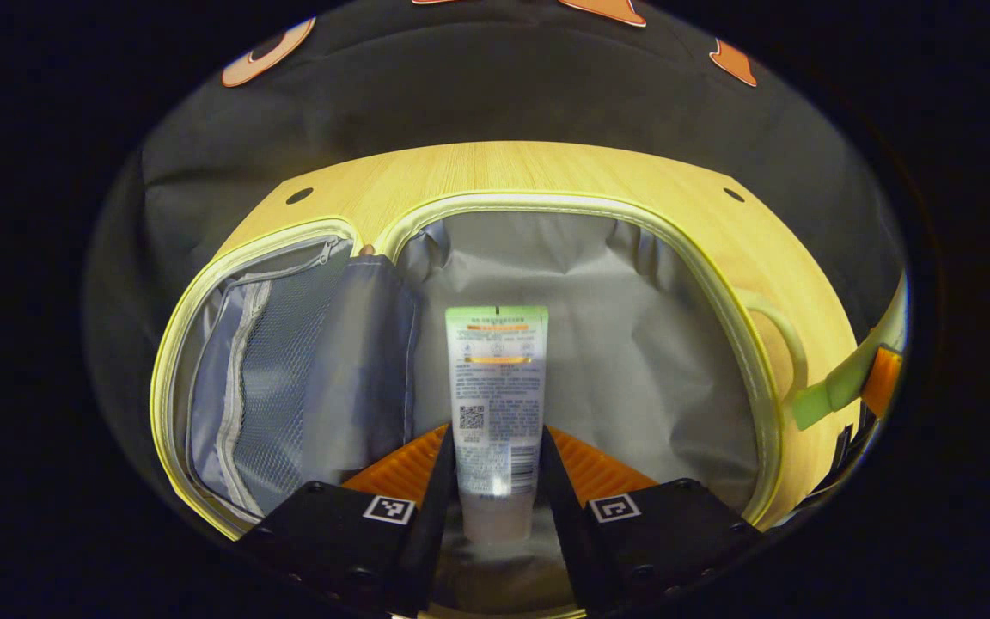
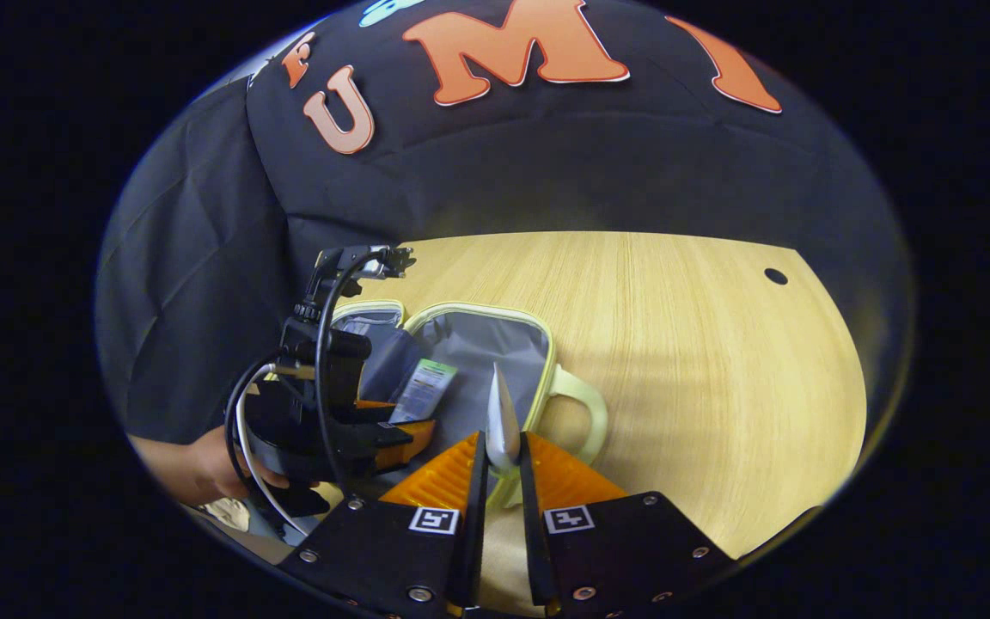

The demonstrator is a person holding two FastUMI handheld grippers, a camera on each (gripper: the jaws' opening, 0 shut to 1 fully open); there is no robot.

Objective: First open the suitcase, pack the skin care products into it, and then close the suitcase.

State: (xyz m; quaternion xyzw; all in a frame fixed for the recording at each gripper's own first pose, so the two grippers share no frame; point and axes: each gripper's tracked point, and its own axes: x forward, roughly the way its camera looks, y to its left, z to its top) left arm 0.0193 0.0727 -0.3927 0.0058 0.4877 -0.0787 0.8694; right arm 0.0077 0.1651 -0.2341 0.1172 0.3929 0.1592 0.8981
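Broadly, table (image 2: 675, 344): one wooden top, seen widely in the right gripper view, with a dark hole near its far right corner; a second hole at the far left is seen in the left gripper view.
Suitcase (image 1: 770, 344): one, laid open on the table, grey lining exposed; a mesh zip pocket (image 1: 271, 370) in the left half is made out in the left gripper view, and the pale handle (image 2: 585, 408) on its side is seen whole in the right gripper view.
Tubes: two counted.
Left gripper (image 1: 497, 468): fingers closed narrowly on a labelled tube (image 1: 497, 395), held over the lining.
Right gripper (image 2: 501, 468): fingers pinched on a slim white tube (image 2: 502, 421), held edge-on above the suitcase's near rim.
Hand (image 2: 203, 468): one, seen holding the left gripper in the right gripper view.
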